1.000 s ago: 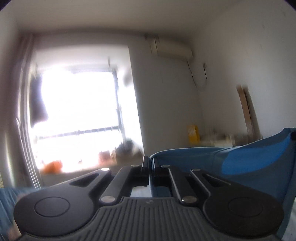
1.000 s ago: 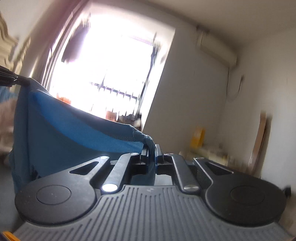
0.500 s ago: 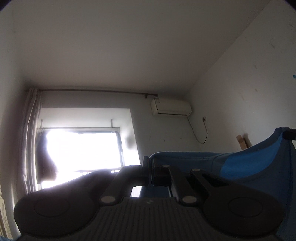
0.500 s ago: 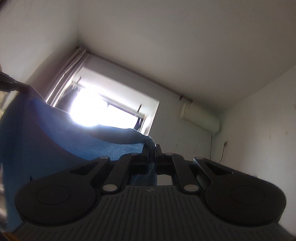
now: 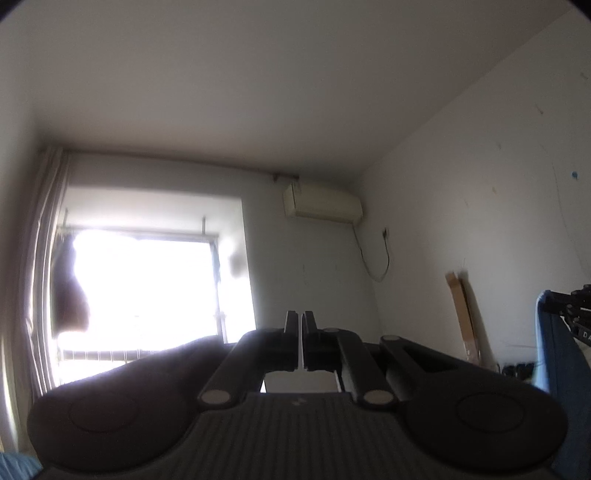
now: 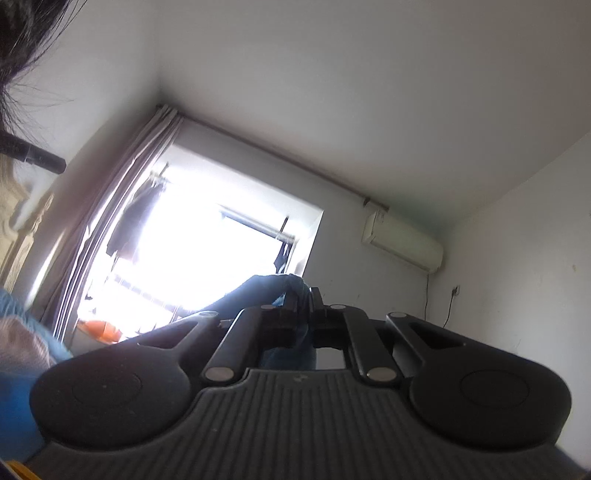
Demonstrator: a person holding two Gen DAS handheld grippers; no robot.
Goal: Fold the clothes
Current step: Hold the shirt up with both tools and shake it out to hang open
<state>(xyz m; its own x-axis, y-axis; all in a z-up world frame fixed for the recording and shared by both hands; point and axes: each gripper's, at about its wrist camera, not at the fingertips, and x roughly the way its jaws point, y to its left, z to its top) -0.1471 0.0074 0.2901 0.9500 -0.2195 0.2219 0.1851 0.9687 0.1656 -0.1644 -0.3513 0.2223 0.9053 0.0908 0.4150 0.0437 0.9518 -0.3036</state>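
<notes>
Left wrist view looks up at the ceiling. The left gripper point(image 5: 299, 325) sits low in the middle, with its two fingers almost pressed together and nothing between them. A bright window point(image 5: 147, 295) fills the lower left. An air conditioner point(image 5: 322, 202) hangs on the wall near the middle. At the right edge, the blue cloth point(image 5: 554, 347) hangs down.

Right wrist view also tilts up. The right gripper point(image 6: 306, 295) is squeezed tight on the blue cloth point(image 6: 266, 291), bunched at its tips, middle of the frame. Dark hair point(image 6: 26, 33) shows in the upper left corner.
</notes>
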